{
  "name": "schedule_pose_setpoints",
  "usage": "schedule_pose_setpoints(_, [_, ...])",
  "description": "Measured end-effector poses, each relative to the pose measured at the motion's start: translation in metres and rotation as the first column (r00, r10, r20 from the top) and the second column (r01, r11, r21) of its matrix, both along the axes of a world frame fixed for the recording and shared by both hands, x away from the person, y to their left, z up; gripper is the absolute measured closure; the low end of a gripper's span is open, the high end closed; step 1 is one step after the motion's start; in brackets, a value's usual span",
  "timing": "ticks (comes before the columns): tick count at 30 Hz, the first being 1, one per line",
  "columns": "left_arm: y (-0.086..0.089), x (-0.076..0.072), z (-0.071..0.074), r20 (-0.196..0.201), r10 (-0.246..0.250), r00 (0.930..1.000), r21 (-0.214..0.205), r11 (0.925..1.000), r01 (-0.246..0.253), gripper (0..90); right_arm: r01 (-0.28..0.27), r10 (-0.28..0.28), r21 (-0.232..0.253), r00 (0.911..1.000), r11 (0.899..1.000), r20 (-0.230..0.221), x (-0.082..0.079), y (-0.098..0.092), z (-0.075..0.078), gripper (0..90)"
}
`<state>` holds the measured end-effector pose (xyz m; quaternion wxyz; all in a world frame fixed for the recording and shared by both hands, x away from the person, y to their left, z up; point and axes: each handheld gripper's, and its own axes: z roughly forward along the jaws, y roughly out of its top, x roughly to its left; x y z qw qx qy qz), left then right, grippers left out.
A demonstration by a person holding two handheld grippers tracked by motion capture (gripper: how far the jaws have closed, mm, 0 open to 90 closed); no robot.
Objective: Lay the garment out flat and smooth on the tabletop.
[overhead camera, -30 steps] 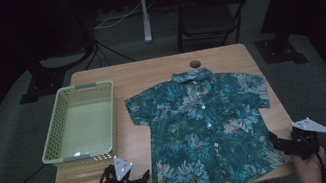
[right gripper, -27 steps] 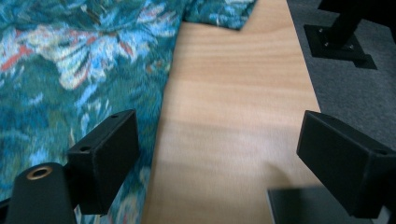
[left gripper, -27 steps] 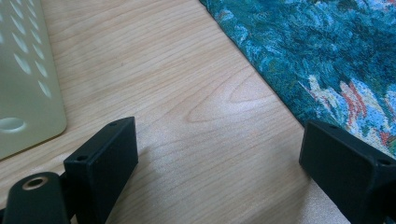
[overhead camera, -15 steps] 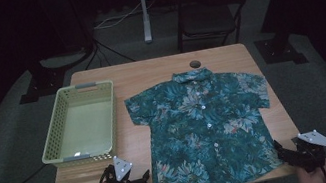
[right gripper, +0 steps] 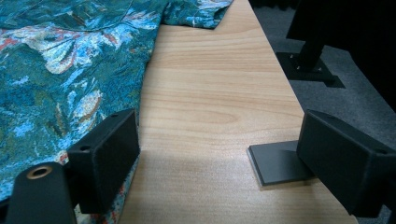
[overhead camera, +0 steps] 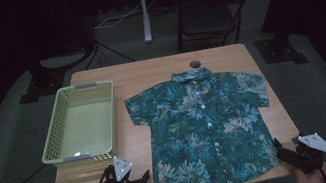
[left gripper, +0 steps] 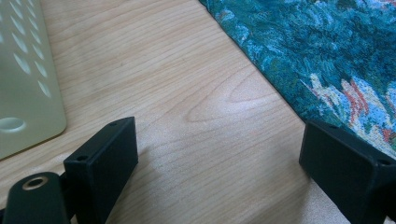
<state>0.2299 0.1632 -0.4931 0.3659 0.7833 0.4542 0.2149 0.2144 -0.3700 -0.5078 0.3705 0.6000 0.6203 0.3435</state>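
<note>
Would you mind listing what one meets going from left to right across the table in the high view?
Basket → left gripper → shirt → right gripper.

Woven cloth shirt (overhead camera: 205, 124), matt wood table (overhead camera: 147, 71), plastic basket (overhead camera: 55, 141)

Teal floral short-sleeved shirt (overhead camera: 205, 124) spread flat, buttoned, collar away from person, apparently unwrinkled, on table.
</note>
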Motion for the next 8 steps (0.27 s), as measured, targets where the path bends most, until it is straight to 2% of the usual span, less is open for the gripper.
schedule_pose_setpoints(8, [0.0000, 0.0000, 0.0000, 0.000, 0.000, 1.0000, 0.000, 1.0000, 0.000, 12.1, -0.006, 0.006, 0.001, 1.0000, 1.000, 0.005, 0.0001, -0.0012, -0.0005, 12.3])
